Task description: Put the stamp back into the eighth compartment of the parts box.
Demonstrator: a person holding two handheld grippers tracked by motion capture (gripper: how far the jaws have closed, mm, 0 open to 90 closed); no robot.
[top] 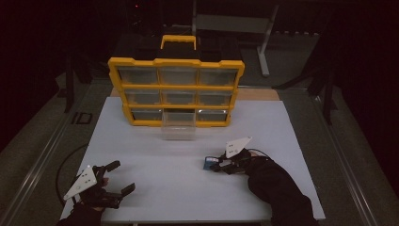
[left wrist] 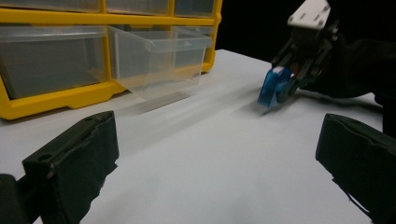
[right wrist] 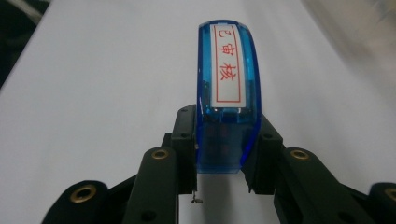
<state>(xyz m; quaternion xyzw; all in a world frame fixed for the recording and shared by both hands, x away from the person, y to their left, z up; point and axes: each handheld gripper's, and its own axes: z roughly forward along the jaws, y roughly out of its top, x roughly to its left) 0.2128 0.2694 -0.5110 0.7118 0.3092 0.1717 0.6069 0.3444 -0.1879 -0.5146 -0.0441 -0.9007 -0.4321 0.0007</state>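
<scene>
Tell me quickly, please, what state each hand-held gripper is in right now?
Left hand-held gripper: open, jaws wide apart, holding nothing.
Right hand-held gripper: closed on the blue stamp, low over the white table.

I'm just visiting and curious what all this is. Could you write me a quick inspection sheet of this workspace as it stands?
Surface: white table, bare around the items.
Job's things: yellow drawer cabinet at the far side, its bottom middle clear drawer pulled out; a small blue translucent stamp with a red-lettered white label.
Clutter: nothing seen.
Grippers: left tool open near the front left corner, holding nothing; right tool shut on the stamp, low over the table.
Cables: a dark cable loops off the table's left edge.
Surroundings: dark room; metal frame legs behind the cabinet.
</scene>
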